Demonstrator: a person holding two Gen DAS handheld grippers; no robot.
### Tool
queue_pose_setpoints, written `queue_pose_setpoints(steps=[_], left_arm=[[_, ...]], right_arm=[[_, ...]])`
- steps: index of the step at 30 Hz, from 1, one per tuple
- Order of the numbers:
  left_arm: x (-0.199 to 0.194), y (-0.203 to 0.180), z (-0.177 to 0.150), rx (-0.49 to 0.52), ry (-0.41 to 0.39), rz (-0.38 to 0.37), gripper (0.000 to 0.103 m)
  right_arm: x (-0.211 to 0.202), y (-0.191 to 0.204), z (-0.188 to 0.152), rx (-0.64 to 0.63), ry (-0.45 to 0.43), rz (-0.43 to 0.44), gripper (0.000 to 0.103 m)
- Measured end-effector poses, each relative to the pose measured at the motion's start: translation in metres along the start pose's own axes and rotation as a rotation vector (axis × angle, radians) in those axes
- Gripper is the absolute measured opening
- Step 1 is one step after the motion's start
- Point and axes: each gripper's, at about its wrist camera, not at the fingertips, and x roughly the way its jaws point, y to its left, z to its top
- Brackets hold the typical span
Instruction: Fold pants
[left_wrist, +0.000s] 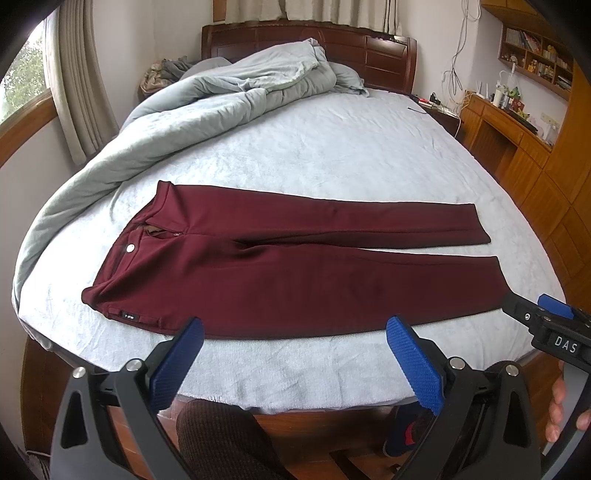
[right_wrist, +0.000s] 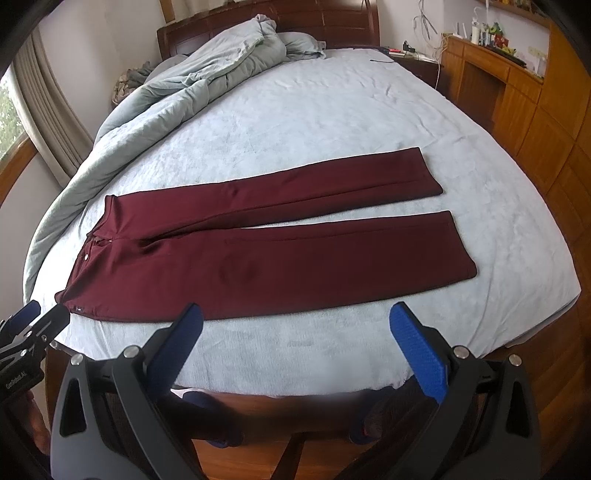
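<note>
The bed (left_wrist: 332, 147) held a bunched duvet (left_wrist: 207, 103) by the headboard. Maroon pants (left_wrist: 280, 273) lay flat near its front edge, legs rightward. Left gripper (left_wrist: 295, 358) and right gripper (right_wrist: 295, 347) hovered wide open, empty.

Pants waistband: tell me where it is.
In both views the waistband lies at the left end of the pants on the bed, nearest the bunched quilt.

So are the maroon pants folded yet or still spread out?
Spread out. The pants lie flat on the bed, both legs side by side with a gap between them, no fold.
</note>
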Motion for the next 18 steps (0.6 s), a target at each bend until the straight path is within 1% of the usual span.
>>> queue_pose_setpoints(steps=[18], left_arm=[[0.0009, -0.0014, 0.0056, 0.002, 0.002, 0.003, 0.099]], right_arm=[[-0.0003, 0.0005, 0.0010, 0.004, -0.004, 0.006, 0.100]])
